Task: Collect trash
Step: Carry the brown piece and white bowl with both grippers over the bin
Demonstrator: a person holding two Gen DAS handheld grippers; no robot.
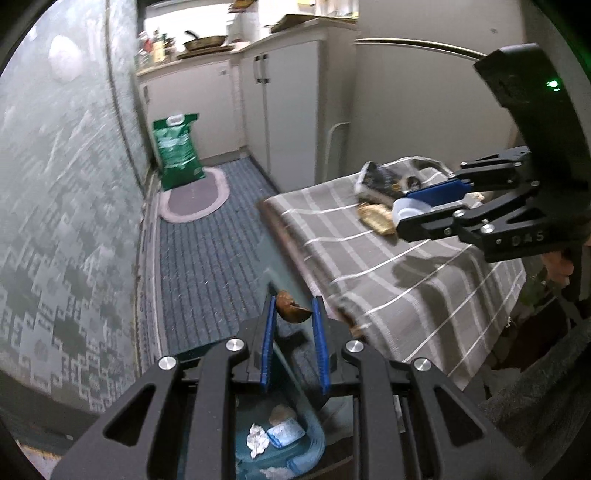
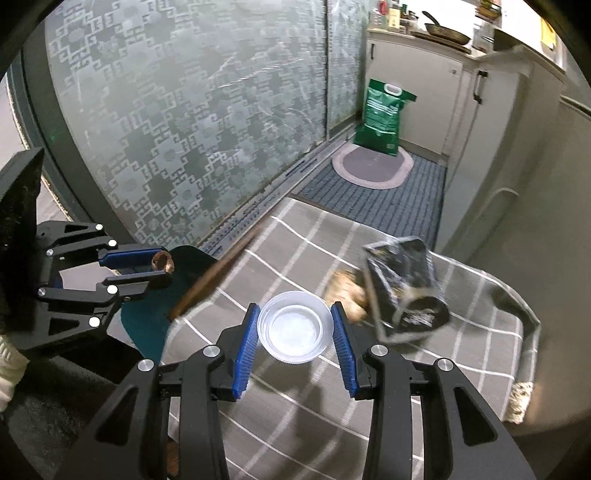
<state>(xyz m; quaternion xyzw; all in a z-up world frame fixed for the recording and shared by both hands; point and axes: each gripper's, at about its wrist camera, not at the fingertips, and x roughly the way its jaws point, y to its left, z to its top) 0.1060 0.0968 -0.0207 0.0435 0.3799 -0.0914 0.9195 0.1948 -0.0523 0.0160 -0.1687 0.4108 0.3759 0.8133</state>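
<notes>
Seemingly upright, clear cup (image 2: 294, 325) faces right tool (image 2: 294, 328).

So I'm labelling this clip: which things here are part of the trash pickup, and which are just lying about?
Job: brown shell in left tool; clear cup in right tool; black wrapper; bin.
Lying about: green bag, pan, oval mat.

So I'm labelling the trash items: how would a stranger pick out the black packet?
Start at the table with the grey checked cloth. Near its far end lies the black packet, a crumpled wrapper with pale print. Beside it sits only a tan, crumbly scrap, so it is the one dark, glossy thing there.
</notes>
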